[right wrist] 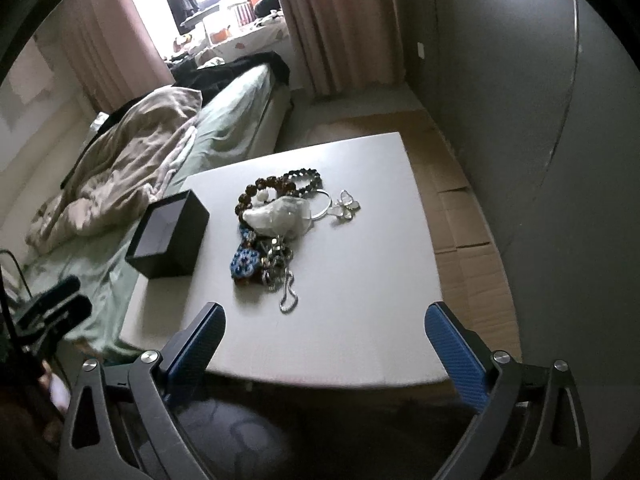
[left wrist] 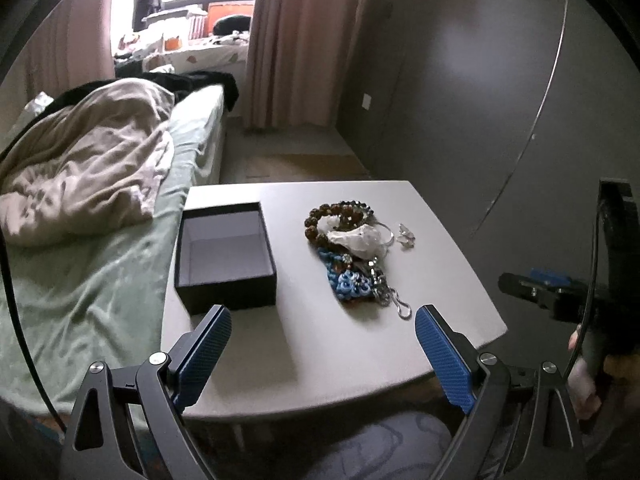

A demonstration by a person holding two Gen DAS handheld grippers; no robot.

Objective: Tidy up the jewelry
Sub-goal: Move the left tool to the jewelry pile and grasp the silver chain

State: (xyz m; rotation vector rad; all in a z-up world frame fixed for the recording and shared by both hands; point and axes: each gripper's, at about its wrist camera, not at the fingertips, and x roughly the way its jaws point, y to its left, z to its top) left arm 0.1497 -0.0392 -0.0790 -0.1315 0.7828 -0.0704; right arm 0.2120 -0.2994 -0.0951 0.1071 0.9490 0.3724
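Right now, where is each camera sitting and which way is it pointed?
Left wrist view: on the left gripper, near the table's front edge, facing the open black box and jewelry pile, bed and window beyond; its blue fingers are spread, and the right gripper and a hand show at right.
Right wrist view: on the right gripper, further right, facing the same pile; fingers spread, left gripper at lower left.
Shared: box, pile, table, bed.

no text, label, brand or number can be read anywhere.
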